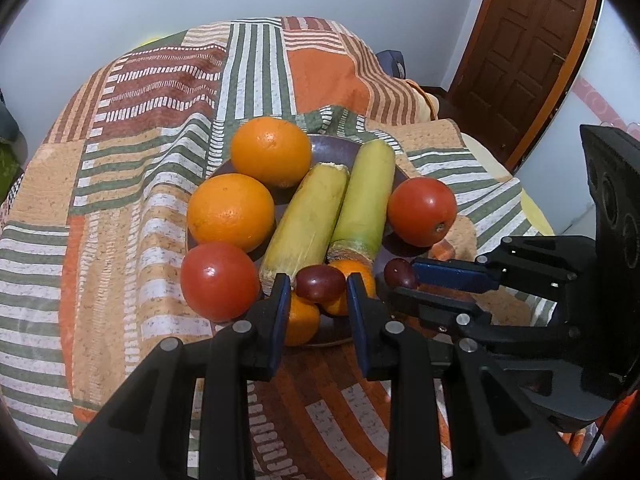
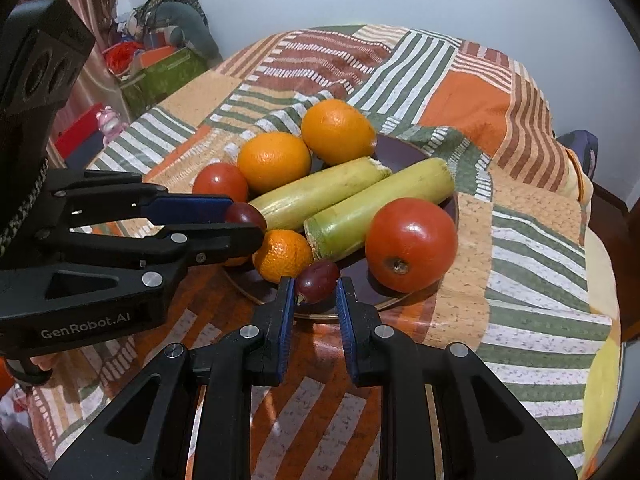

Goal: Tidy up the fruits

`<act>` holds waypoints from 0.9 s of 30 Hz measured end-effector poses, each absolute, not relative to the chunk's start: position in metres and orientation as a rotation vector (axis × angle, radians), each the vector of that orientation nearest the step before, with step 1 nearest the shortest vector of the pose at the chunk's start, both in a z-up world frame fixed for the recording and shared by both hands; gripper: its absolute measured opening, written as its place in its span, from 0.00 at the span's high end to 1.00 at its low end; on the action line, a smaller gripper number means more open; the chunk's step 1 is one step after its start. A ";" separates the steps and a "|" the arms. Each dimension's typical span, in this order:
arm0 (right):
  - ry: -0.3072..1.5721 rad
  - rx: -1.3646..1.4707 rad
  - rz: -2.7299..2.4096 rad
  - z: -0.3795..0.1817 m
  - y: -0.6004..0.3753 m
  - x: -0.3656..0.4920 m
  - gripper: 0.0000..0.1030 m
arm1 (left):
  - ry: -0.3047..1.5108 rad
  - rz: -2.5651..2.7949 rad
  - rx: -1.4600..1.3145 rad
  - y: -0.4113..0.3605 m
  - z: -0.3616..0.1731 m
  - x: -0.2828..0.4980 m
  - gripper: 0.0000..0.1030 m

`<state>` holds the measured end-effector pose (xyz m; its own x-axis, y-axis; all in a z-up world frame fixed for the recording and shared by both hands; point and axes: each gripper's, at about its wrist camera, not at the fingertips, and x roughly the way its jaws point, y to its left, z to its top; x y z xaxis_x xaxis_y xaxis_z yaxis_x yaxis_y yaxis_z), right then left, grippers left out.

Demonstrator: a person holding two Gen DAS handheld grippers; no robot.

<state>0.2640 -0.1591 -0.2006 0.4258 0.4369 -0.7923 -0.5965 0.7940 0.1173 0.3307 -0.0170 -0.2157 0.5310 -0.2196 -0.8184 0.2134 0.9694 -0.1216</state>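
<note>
Two dark red grapes at the near rim of the plate (image 2: pixel 408 152), one between each pair of pads. Left grape (image 1: pixel 320 283): left hand-held gripper (image 1: pixel 319 285) narrow, pads about touching it. Right grape (image 2: pixel 317 281): right hand-held gripper (image 2: pixel 316 285) likewise. Judged light, smooth-skinned, soft; squeeze gently at the widest part. Mandarin (image 2: pixel 282 255) and tomato (image 2: pixel 411 244) crowd close; the worktop (image 2: pixel 532 320) offers room nearer the hand-held grippers.

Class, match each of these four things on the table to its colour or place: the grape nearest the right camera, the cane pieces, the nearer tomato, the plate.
Things:
1. grape
2. cane pieces
3. tomato
4. plate

Descriptions:
a. dark, under the fruit
b. yellow-green, side by side
c. between the right gripper fingers
d. red, at the plate's rim

Pairs: 1-c, 2-b, 3-d, 4-a
</note>
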 end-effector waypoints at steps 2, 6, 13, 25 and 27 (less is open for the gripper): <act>0.937 -0.192 0.651 -0.203 -0.159 0.265 0.81 | 0.978 -0.260 -0.009 -0.017 -0.216 0.331 0.72; 0.946 -0.193 0.647 -0.205 -0.157 0.267 0.80 | 0.978 -0.264 -0.011 -0.016 -0.215 0.329 0.65; 0.935 -0.167 0.649 -0.194 -0.163 0.262 0.75 | 0.945 -0.249 -0.015 -0.013 -0.202 0.316 0.63; 0.702 -0.108 0.601 -0.106 -0.192 0.222 0.75 | 0.676 -0.177 -0.017 -0.003 -0.108 0.250 0.63; 0.641 -0.098 0.592 -0.084 -0.197 0.208 0.75 | 0.617 -0.164 -0.013 -0.003 -0.088 0.232 0.63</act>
